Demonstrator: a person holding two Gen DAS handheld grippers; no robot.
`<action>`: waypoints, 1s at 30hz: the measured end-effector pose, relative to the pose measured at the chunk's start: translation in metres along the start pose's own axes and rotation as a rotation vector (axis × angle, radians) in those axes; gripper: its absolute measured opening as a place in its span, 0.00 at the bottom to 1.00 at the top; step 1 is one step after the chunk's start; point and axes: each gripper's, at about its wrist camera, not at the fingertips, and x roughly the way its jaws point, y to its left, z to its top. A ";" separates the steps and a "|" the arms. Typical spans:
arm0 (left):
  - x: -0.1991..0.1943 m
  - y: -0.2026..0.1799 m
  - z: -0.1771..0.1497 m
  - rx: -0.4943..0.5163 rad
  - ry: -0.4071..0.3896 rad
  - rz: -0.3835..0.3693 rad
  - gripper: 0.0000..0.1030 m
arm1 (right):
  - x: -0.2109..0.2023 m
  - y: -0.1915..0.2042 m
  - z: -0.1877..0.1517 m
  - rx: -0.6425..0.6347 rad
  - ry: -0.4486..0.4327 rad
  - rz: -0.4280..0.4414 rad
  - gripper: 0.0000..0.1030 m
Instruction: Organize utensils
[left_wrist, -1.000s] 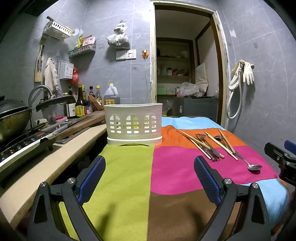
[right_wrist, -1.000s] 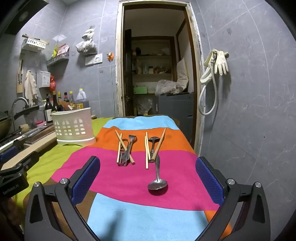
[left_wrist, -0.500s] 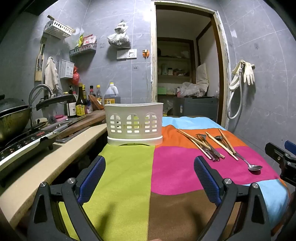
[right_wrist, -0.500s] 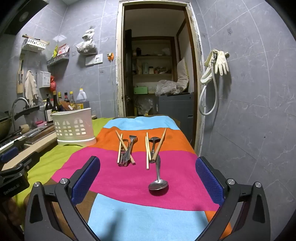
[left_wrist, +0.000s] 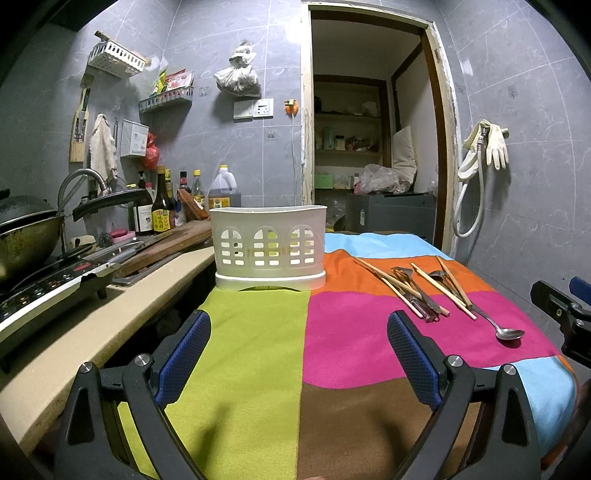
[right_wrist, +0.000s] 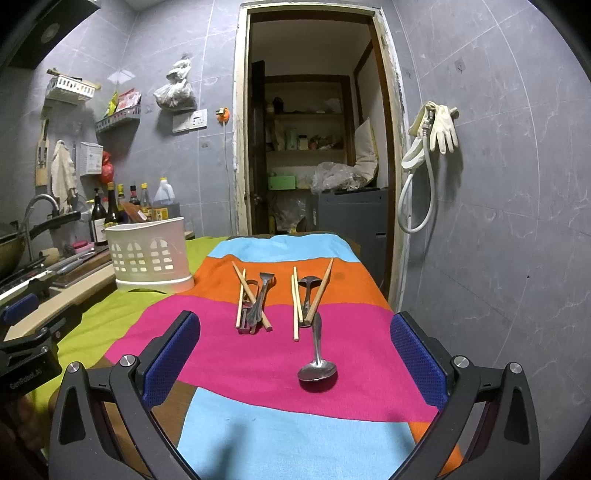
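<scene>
Now, nothing picked yet: my left tongs (left_wrist: 299, 354) and right tongs (right_wrist: 295, 362) both wide, empty. Next: right tongs onto steel spoon (right_wrist: 317, 354), then white slotted plastic basket (right_wrist: 149, 254).

Left hand-held gripper (left_wrist: 298, 350): jaws spread wide, blue pads (left_wrist: 183, 357) facing each other, nothing between them, pointing level and forward. Right hand-held gripper (right_wrist: 295, 358): likewise wide apart, empty, level, to the right of the left one.
</scene>
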 end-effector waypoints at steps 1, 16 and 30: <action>0.000 0.000 0.000 0.000 0.000 0.000 0.91 | 0.000 0.000 0.000 0.000 -0.001 0.000 1.00; 0.000 0.000 0.000 -0.001 -0.002 0.001 0.91 | -0.002 0.001 0.002 0.000 -0.004 0.001 1.00; 0.000 0.000 0.000 0.000 -0.001 0.001 0.91 | -0.002 0.001 0.002 0.001 -0.006 0.000 1.00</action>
